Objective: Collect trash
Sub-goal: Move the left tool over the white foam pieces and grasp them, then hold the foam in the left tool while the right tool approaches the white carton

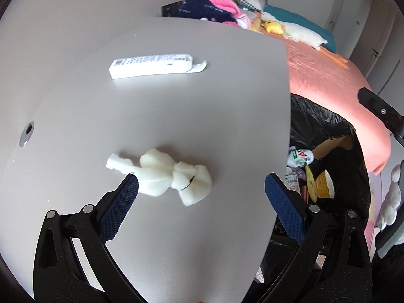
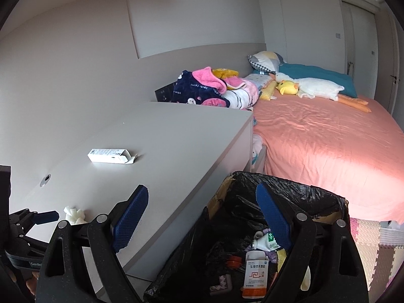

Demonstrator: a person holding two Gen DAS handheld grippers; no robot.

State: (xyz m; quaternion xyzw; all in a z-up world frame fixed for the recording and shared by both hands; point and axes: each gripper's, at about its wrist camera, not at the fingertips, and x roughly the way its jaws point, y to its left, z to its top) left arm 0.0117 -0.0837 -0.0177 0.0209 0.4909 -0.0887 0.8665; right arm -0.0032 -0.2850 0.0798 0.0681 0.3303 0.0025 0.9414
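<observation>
Far right: bed [image 2: 328, 136] under a salmon-pink sheet, pillows, a heap of blankets [image 2: 207, 88] and plush ducks [image 2: 315, 87] along its far end. Left of it: pale grey desk [image 1: 176, 106], broad and mostly bare, a round metal grommet [image 1: 26, 133] near its left edge. Between desk and bed, near: bin lined with a black bag [image 2: 290, 192], holding a red-and-white carton [image 2: 256, 275], a small labelled bottle [image 1: 301, 157], a yellow paper cup [image 1: 322, 184] and other scraps.

On the desk, far: long white box [image 1: 151, 65], one end flap torn open, lying flat. Nearer, close to the desk's near edge: crumpled white tissue wad [image 1: 164, 176], stretched out in lumps.

Left gripper [image 1: 202, 189] angled down over the desk, jaws spread wide, nothing held; tissue wad just ahead of them, its left end touching or overlapping the left blue pad [image 1: 118, 209], right pad well clear of it.

Right gripper [image 2: 202, 217] jaws likewise wide apart and empty, left finger over the desk edge, right finger over the bin's mouth.
</observation>
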